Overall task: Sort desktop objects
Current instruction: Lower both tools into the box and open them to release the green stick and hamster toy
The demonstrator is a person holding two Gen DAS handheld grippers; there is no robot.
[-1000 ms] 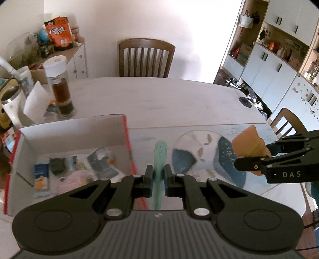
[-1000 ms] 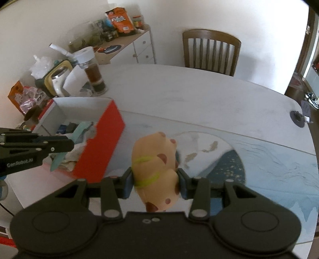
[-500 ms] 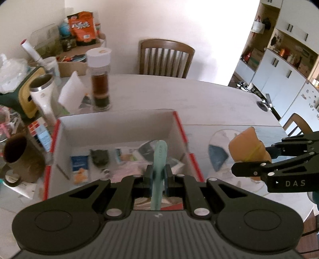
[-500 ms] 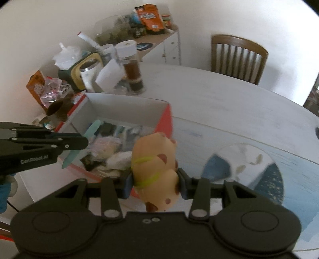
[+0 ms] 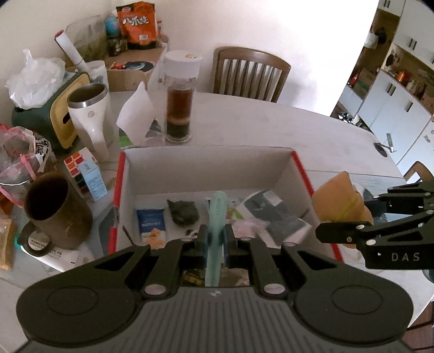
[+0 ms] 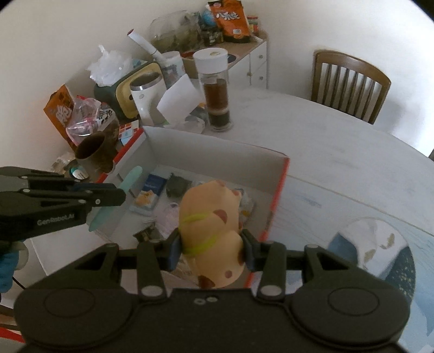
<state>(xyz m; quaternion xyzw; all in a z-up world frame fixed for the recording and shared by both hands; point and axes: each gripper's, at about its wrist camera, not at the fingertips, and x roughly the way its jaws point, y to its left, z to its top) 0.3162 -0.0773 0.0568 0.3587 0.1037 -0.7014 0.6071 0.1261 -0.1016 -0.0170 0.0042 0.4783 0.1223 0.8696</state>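
Cluttered bench (image 5: 312, 127), red-edged box (image 5: 301, 173) now under both claws (a second ago, off to side). Left claw (image 5: 215, 240) clamps mint stick (image 5: 218, 211); right claw (image 6: 211, 244) grips spotted plush toy (image 6: 214, 214). Drop-off looks imminent.

A pale wall (image 5: 244, 24) is catching bright daylight straight ahead. A wooden chair (image 5: 251, 73) is standing at the far edge of the white table (image 5: 284, 127). White cupboards (image 5: 393, 108) are lining the room off to the right, and a low cabinet (image 6: 257, 65) is sitting against the wall ahead on the left.
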